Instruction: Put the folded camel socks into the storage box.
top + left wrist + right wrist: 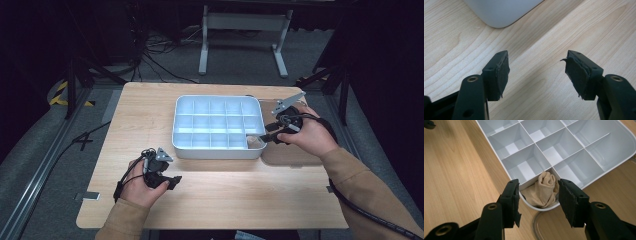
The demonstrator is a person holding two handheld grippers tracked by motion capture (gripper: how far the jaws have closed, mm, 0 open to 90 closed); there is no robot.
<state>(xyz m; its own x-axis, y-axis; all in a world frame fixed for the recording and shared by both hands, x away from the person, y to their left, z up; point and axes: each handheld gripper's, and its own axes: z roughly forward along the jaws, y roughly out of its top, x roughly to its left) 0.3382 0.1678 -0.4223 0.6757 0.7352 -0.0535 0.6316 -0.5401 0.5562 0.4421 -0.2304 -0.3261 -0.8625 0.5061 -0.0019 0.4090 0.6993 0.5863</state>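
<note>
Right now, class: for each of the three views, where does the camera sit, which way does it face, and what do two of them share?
High view: above the person's side, facing forward and down on the table; both forearms, left gripper, right gripper.
Left gripper view: looks along open jaws at wood and a corner of the divided tray.
Right gripper view: looks along open jaws at the beige rolled cloth in the tray's corner compartment.
Shared: all three show the tray.

both tools [537,72] [539,200] open-jawed, empty

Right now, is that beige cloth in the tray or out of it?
In. The rolled cloth sits in a corner compartment of the tray, between the right gripper's open fingers.
</note>
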